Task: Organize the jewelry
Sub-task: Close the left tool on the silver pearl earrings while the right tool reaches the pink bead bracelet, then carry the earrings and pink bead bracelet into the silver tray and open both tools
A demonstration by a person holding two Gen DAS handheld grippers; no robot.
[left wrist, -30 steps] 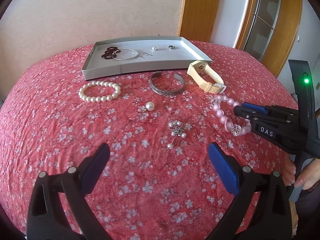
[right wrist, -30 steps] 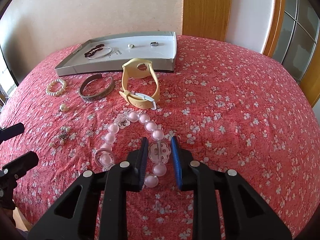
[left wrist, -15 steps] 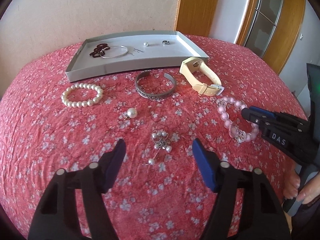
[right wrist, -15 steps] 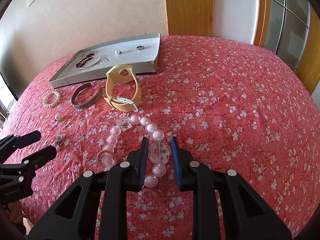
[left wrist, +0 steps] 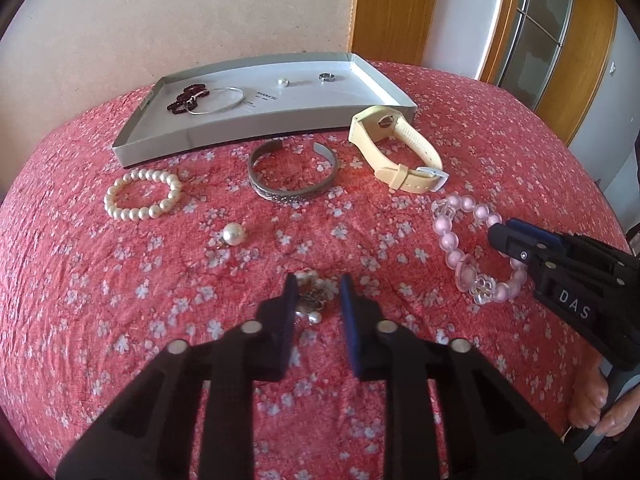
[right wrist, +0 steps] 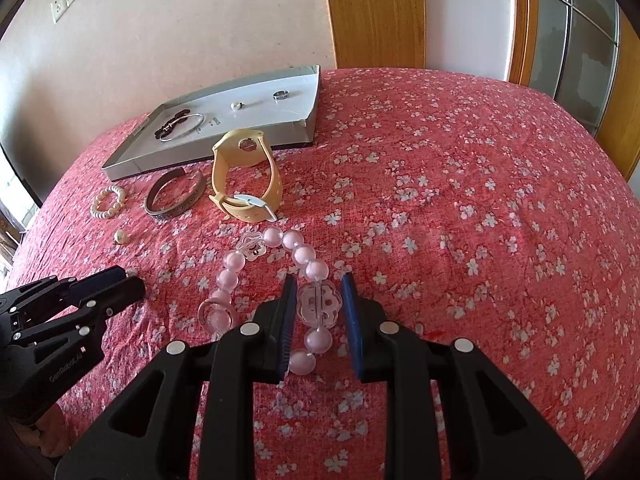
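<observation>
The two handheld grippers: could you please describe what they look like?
Both are black plastic clamp-style frames with silver rivets and blue ribbed pads. The right gripper carries white "DAS" lettering on its side; the left gripper has faint grey lettering. No cables or sleeves are visible.

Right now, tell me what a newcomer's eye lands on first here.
The red floral cloth strewn with jewelry. In the foreground, the right gripper is shut on a clear flower charm of the pink bracelet, and the left gripper has just been closing around a pearl cluster. Behind them, a grey tray holds a few small pieces, a yellow watch beside it.
</observation>
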